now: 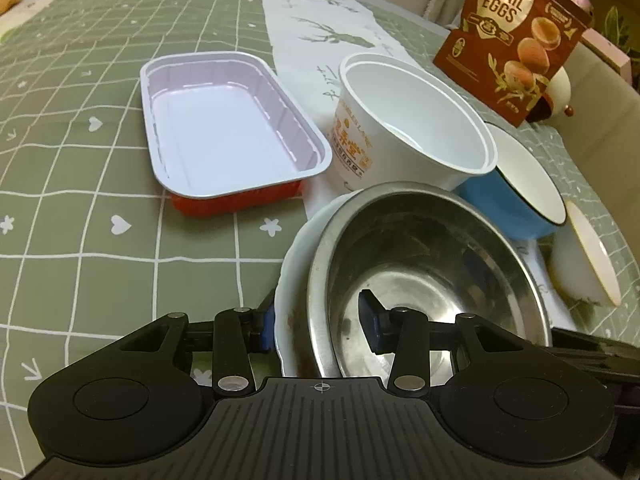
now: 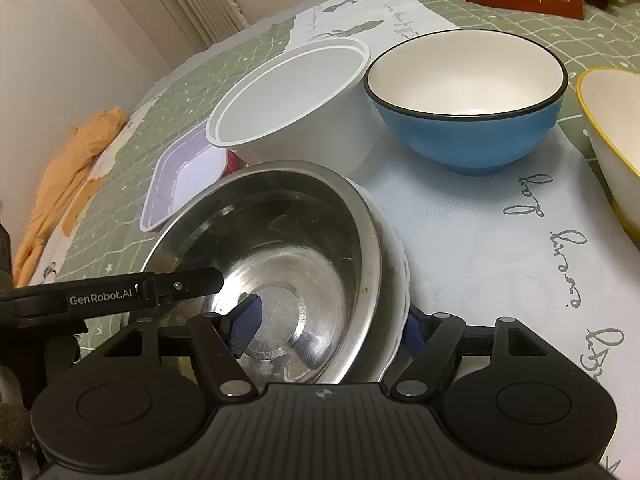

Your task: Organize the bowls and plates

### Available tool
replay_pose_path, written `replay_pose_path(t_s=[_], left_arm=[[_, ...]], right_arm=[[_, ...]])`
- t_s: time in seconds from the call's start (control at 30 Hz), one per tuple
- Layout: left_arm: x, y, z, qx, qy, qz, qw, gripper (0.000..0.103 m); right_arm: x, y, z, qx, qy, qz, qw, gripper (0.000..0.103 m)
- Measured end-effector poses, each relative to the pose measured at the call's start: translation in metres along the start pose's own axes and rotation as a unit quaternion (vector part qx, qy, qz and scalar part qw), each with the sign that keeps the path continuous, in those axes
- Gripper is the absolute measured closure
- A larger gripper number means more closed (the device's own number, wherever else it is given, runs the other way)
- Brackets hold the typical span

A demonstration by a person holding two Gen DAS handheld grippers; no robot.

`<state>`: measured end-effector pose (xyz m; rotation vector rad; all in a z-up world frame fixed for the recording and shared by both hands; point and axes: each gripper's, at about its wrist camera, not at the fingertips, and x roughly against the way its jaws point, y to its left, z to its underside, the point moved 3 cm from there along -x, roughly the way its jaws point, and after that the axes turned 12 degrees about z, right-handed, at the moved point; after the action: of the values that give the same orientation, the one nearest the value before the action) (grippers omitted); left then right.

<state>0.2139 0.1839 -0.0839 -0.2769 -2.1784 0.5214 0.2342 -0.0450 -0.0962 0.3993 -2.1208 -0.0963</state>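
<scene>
A steel bowl (image 1: 424, 264) sits nested in a white dish (image 1: 294, 276). My left gripper (image 1: 318, 326) straddles the near rim of both, one pad outside the dish, one pad inside the bowl. My right gripper (image 2: 330, 328) straddles the same stack (image 2: 280, 248) from its other side, with a pad inside the bowl and one outside the white dish (image 2: 394, 292). Behind stand a white paper tub (image 1: 404, 120), a blue bowl (image 1: 524, 196) and a yellow-rimmed white bowl (image 1: 588, 256). A foil tray (image 1: 228, 120) lies to the left.
A quail eggs bag (image 1: 516, 36) stands at the back right on the green checked cloth (image 1: 80, 160). A white runner (image 2: 500, 260) lies under the bowls. An orange cloth (image 2: 68, 184) hangs at the table's left edge.
</scene>
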Motion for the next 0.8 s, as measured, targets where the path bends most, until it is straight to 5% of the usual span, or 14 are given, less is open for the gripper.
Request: replay_pose_path(t_s=[0.8], left_arm=[[0.022,-0.004,0.001,-0.023,-0.023,-0.027,0.9991,0.070]], right_arm=[[-0.004,0.019,0.004,0.027,-0.006,0.062,0.998,0.027]])
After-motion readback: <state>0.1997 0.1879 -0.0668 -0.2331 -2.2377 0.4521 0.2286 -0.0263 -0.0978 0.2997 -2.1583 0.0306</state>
